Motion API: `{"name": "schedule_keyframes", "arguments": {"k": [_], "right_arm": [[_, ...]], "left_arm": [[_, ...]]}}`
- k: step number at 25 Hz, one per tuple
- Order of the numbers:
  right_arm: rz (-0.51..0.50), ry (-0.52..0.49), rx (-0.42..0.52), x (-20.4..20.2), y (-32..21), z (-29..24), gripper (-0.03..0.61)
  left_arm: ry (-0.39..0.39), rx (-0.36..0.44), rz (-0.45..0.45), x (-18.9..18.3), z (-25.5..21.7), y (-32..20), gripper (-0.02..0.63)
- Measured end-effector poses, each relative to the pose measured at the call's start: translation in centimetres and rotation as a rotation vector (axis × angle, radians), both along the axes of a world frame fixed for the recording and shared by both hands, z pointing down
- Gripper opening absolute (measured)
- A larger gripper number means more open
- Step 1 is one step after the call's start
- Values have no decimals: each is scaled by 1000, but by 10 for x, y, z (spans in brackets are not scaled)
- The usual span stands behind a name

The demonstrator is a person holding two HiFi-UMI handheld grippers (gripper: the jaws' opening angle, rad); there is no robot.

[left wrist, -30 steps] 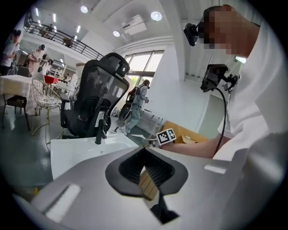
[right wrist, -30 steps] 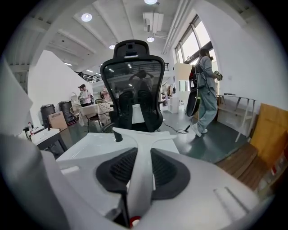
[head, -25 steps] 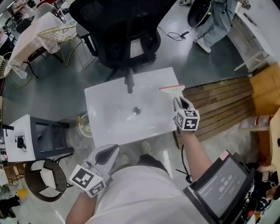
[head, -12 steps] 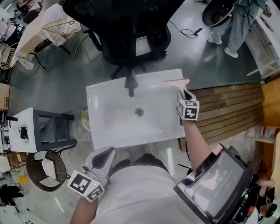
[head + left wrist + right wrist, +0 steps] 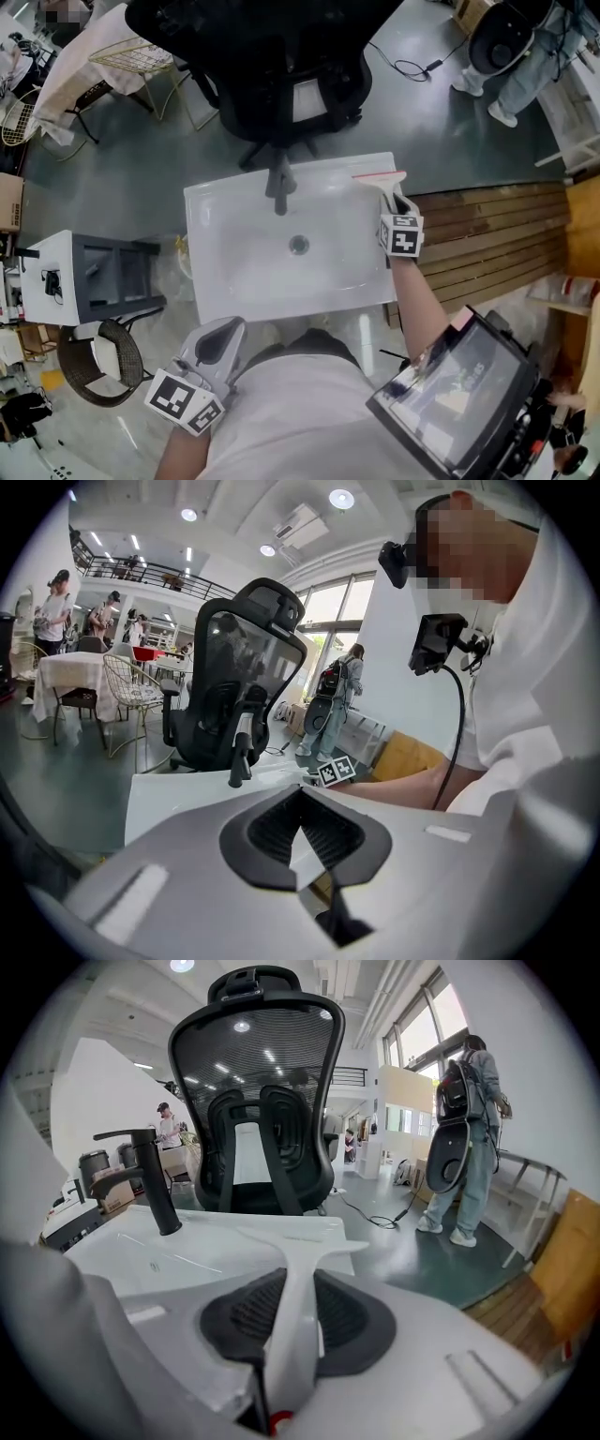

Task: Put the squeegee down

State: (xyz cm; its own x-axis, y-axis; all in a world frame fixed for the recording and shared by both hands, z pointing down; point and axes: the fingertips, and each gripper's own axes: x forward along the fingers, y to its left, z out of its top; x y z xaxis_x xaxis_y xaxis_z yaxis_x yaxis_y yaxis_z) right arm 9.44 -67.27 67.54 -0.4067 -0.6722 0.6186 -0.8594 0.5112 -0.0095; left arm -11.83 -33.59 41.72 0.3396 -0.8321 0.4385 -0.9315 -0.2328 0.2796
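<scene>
The squeegee (image 5: 379, 178) is white with a red blade edge. It lies over the back right corner of the white sink (image 5: 225, 281), and I cannot tell whether the blade touches the rim. My right gripper (image 5: 391, 204) is shut on its handle. In the right gripper view the white handle (image 5: 292, 1326) runs up between the black pads (image 5: 361, 1321) to the crossbar (image 5: 305, 1241). My left gripper (image 5: 225, 330) hangs close to my body, below the sink's front edge, shut with nothing in it. Its ridged pads (image 5: 272, 832) point toward the sink.
A black faucet (image 5: 278, 183) stands at the sink's back middle, above the drain (image 5: 299, 245). A black office chair (image 5: 272, 66) is just behind the sink. A wooden pallet (image 5: 487, 244) lies to the right, a white stand (image 5: 56, 281) to the left. A person (image 5: 525, 56) stands at the back right.
My right gripper has carried the squeegee lower and farther away, to the sink's back right corner. The left gripper has drifted a little toward my body.
</scene>
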Motion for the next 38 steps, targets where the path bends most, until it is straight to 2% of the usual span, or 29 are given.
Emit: {"name": "schedule_keyframes", "arguments": {"k": [9,22,30,36,38], "right_arm": [[-14,31,0,0,-3,11,97],[-25,-2,19,-1,5,-1,141],[6,12,60,11,44,-32,141],[32,27,93,10,105,-60,141],[40,28,104,7,130,-72,121]], "left_arm": [[18,-19,-15,3,9,-7,3],[37,-6,-10,7,11,0,3],[51,48,59,-1,-3,21,3],[124,83,97,-23,-13,59,3],[132,96,123,-29,-16,73,3]]}}
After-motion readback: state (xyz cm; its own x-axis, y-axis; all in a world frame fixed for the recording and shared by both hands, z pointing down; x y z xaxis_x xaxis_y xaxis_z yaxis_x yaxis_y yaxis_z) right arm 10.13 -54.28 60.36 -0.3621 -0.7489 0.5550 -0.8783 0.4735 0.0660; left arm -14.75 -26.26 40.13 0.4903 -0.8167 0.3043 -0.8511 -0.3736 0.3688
